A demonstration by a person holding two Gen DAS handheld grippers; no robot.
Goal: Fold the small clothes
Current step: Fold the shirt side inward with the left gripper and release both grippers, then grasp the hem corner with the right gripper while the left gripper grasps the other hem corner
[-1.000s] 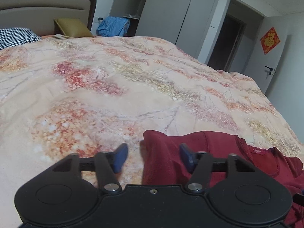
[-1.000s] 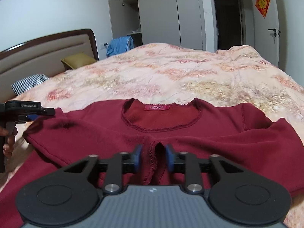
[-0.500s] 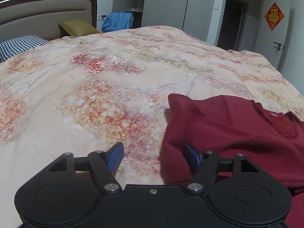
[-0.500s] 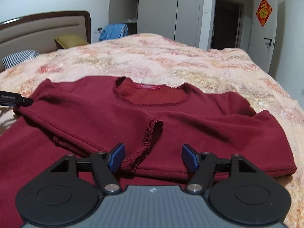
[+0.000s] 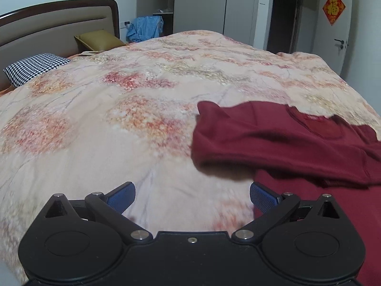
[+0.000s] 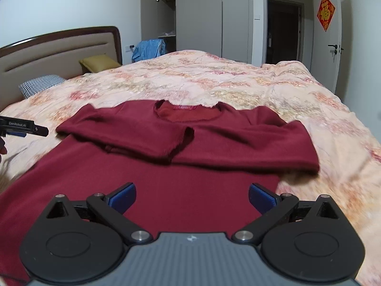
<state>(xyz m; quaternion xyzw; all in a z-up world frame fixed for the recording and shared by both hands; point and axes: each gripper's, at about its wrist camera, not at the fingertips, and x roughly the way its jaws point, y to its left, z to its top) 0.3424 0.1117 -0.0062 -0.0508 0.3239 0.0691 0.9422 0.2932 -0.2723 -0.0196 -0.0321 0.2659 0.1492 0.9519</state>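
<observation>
- "GenRobot.AI" reads on the left gripper (image 6: 23, 127), seen beside the red sweater (image 6: 181, 147).
- Both sleeves now lie folded across the sweater's chest on the floral quilt (image 5: 119, 109).
- Left gripper and right gripper (image 6: 191, 196) have just been opening; jaws wide, empty, drawn back from the cloth.

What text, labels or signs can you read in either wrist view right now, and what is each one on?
"GenRobot.AI": white lettering on the side of the left gripper, seen at the left edge of the right wrist view.
"福": gold character on the red diamond sign on the white door.
Red neck label inside the collar of the red sweater: it carries lettering, too small and blurred to read.
Nothing else is legible.
</observation>
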